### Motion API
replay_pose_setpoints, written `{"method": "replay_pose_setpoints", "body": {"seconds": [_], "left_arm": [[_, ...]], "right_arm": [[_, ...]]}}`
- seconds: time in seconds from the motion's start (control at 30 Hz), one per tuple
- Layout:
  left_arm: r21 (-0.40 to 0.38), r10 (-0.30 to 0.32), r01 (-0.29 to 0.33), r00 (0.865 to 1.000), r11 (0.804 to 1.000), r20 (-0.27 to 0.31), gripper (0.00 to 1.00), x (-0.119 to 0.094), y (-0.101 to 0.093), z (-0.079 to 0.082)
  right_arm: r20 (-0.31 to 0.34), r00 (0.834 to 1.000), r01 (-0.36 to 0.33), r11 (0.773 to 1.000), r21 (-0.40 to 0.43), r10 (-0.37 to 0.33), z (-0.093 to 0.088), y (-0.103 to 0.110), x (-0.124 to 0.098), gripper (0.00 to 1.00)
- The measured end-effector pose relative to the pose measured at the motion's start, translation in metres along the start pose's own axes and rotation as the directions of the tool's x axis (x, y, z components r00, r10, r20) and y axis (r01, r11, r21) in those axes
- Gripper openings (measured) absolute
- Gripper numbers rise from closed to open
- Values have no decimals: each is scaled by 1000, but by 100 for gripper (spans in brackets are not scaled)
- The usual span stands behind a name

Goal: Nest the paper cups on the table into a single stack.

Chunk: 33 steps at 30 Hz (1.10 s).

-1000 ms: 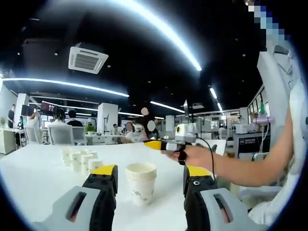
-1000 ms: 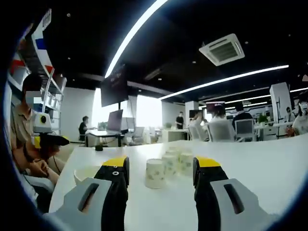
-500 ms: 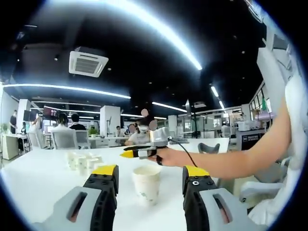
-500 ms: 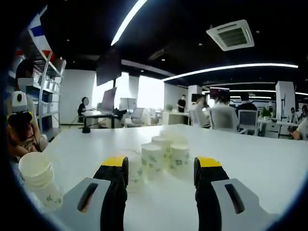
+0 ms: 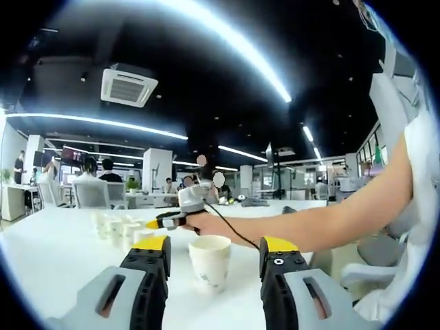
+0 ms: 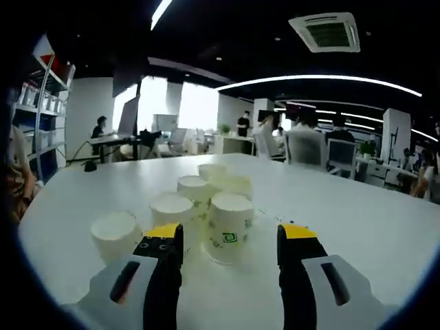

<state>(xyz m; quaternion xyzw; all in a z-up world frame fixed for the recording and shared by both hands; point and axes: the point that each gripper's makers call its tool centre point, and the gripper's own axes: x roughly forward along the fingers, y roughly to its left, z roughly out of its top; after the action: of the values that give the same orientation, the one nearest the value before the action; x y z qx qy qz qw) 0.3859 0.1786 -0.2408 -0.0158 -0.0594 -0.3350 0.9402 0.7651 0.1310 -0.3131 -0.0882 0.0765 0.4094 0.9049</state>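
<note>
In the left gripper view, the left gripper (image 5: pixel 213 265) has its jaws wide apart, and a paper cup (image 5: pixel 210 262) stands upright on the white counter (image 5: pixel 48 251) between them, touching neither. Past it, a hand (image 5: pixel 213 223) holds the right gripper (image 5: pixel 152 223) near more cups (image 5: pixel 113 227). In the right gripper view, the right gripper's jaws are spread apart and grasp nothing, with a cup (image 6: pixel 229 227) just ahead between them and other cups close beside and behind it.
</note>
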Motion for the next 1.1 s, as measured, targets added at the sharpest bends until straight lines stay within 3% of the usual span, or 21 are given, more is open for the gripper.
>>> {"method": "replay_pose_setpoints", "body": {"seconds": [0.23,0.47,0.8,0.93,1.1], "left_arm": [[0,15,-15,1000,1000,-12,54,1,7,-4],[-13,15,-15,1000,1000,-11,54,3,9,-6],[-26,34,-34,999,999,-10,54,-2,20,-9],[-30,45,-45,999,999,-11,53,-3,23,-12],[-31,47,-47,999,998,-9,53,-4,24,-11]], "right_arm": [[-36,999,-17,998,-62,15,-2,4,28,57],[-37,999,-21,999,-30,20,-4,8,38,52],[-56,998,-19,999,-42,17,-11,5,42,48],[-67,997,-30,999,-37,27,-16,5,46,41],[-49,999,-25,999,-33,23,-12,6,44,40]]}}
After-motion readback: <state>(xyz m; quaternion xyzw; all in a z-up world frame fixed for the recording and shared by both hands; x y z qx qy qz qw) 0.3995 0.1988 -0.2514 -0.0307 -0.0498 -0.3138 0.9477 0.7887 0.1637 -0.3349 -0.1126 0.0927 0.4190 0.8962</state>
